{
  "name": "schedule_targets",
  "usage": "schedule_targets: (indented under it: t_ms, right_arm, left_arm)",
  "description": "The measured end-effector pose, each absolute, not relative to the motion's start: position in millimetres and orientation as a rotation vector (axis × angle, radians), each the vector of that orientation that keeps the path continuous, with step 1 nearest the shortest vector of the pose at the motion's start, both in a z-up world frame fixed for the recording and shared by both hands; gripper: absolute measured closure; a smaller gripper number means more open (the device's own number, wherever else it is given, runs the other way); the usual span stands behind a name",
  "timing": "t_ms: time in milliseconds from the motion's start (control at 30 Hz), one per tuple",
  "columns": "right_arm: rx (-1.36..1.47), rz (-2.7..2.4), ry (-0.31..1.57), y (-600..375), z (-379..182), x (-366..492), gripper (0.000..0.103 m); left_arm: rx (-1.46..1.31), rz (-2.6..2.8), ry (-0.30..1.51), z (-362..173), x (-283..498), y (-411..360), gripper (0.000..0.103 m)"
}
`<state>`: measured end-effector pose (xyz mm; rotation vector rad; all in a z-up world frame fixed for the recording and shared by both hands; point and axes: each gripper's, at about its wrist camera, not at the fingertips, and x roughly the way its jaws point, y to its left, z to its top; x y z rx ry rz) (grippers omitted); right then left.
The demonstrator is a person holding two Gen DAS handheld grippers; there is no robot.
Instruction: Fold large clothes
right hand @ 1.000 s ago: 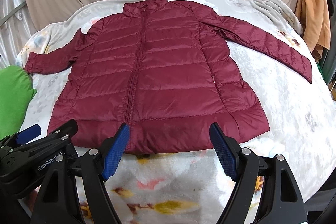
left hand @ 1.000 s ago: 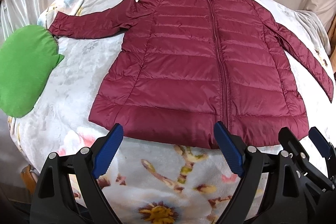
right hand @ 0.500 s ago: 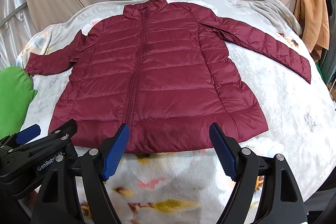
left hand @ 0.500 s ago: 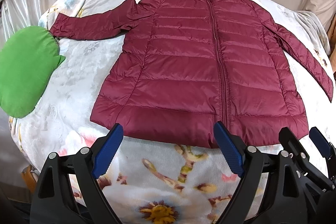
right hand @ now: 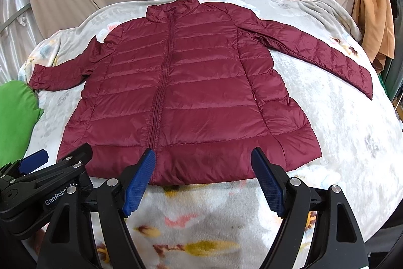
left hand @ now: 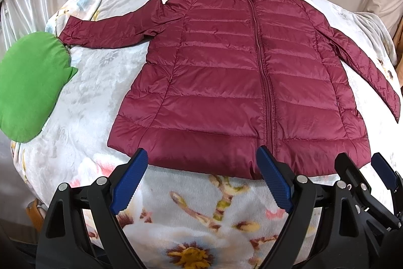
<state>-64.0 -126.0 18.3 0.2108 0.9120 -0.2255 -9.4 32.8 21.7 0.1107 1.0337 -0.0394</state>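
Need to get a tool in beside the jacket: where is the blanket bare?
Bare blanket lies below the jacket's right sleeve, between the hem and both open tools, left tool, right tool, and between jacket and green cushion. Tightest where the left cuff meets the cushion.

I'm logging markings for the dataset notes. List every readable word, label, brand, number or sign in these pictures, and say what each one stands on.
"GenRobot" then what looks like "A", cut off by the right gripper's arm: white print on the black body of the left gripper, seen in the right wrist view.

Small tag at the green cushion's lower edge: too small to read.

No text shows on the jacket or the blanket.
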Motion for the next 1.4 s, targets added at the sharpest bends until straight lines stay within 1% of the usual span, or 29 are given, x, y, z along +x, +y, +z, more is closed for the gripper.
schedule_targets:
  t_ms: [433,500,600,733,833,933,1067,1200,1267,1300,1333,1367,1400]
  right_arm:
    - [0.210,-0.229,0.919,-126.1,16.9,-61.9,0.025]
    - [0.209,-0.222,0.923,-128.1,15.6,-61.4,0.025]
    - [0.259,-0.213,0.915,-148.9,14.1,-55.3,0.028]
    - [0.429,-0.345,0.919,-237.0,2.9,-52.5,0.028]
    - [0.611,-0.514,0.885,-338.8,-10.6,-63.9,0.028]
    - [0.703,-0.659,0.814,-436.9,-20.2,-72.5,0.028]
    - [0.801,-0.756,0.710,-537.9,-38.7,-74.3,0.028]
    - [0.939,-0.888,0.604,-611.2,-68.6,-83.8,0.028]
    - [0.986,-0.899,0.596,-626.6,-83.5,-79.0,0.028]
    - [0.998,-0.893,0.598,-631.3,-89.0,-72.2,0.029]
    - [1.006,-0.880,0.597,-630.8,-93.9,-65.8,0.033]
    - [1.004,-0.866,0.594,-630.6,-95.1,-60.9,0.046]
    - [0.999,-0.848,0.595,-628.6,-95.1,-55.5,0.066]
  left_arm:
    - [0.113,-0.041,1.046,18.3,-3.4,31.8,0.018]
    - [0.113,-0.048,1.057,15.8,1.3,31.4,0.015]
    - [0.092,-0.037,1.077,13.0,11.8,37.5,0.014]
    - [0.016,-0.006,1.079,11.3,32.9,58.8,0.014]
    - [-0.017,-0.001,1.075,8.4,49.6,68.4,0.015]
    - [-0.004,0.013,1.056,4.8,67.0,71.2,0.015]
    - [-0.002,0.055,1.033,-4.6,97.6,72.4,0.015]
    - [-0.055,0.074,1.011,-9.8,123.1,73.0,0.014]
    - [-0.086,0.075,0.996,-9.8,131.5,73.0,0.014]
    - [-0.097,0.075,0.992,-10.0,135.5,72.3,0.014]
    - [-0.107,0.070,0.992,-10.4,140.3,71.6,0.014]
    - [-0.115,0.055,0.999,-11.4,144.5,70.7,0.014]
    - [-0.121,0.041,1.007,-12.4,147.9,70.0,0.013]
